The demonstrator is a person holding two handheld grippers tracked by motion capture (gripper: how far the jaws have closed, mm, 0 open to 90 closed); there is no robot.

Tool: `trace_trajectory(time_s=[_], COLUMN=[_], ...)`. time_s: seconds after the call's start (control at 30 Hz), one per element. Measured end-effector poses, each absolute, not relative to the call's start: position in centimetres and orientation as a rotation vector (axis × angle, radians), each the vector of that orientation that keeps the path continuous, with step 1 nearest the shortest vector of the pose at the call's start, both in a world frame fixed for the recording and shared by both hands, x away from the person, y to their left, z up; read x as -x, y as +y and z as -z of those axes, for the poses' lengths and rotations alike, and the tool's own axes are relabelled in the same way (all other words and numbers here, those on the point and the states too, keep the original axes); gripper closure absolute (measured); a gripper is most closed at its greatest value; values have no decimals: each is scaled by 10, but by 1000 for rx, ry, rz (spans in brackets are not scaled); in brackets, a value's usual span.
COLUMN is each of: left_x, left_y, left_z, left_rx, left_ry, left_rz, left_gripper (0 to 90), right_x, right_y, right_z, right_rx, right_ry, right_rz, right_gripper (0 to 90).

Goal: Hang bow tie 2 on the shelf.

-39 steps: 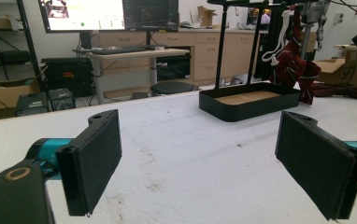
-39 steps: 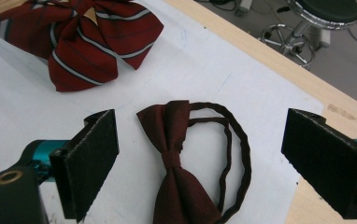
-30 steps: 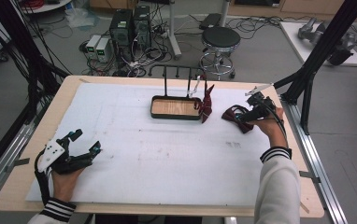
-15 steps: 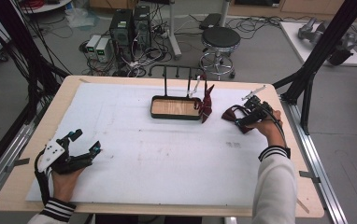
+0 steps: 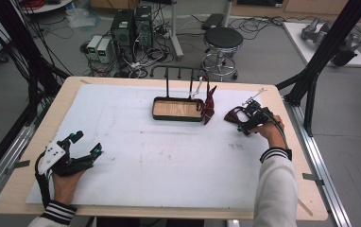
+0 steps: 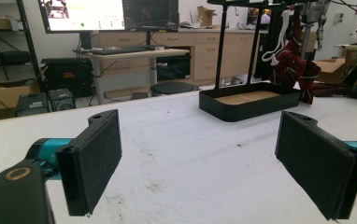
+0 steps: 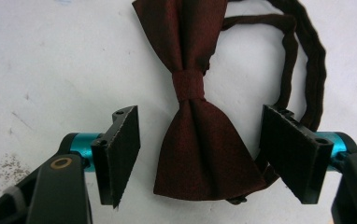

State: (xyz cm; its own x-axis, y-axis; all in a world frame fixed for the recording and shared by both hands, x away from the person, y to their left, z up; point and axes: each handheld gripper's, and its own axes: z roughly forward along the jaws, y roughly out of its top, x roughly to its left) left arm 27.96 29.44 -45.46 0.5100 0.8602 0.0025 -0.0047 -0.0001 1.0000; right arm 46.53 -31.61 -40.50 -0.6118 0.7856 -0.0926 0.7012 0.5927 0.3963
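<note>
The right gripper (image 7: 200, 158) has moved down over the bow tie (image 7: 200, 130) near the table's (image 5: 136, 189) right edge, jaws open around it; probably grasping follows. The left gripper (image 5: 85, 150) rests open.

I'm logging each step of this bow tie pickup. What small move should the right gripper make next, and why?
Probably shut the right gripper on the bow tie: its open jaws already stand on either side of the lower wing, which lies flat on the white table cover.
</note>
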Motion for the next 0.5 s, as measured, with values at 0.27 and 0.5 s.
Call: trace_trajectory(time_s=[0.27, 0.5], left_x=[-280, -280], left_y=[294, 294], left_z=[455, 455], left_rx=[-1413, -1412], left_ry=[802, 802], left_rz=[-811, -811], left_gripper=[150, 150], right_x=[-468, -470], right_y=[-318, -317], right_z=[410, 413], right_rx=[-1245, -1256], right_ry=[2591, 2608], right_rz=[-461, -452], right_gripper=[368, 440])
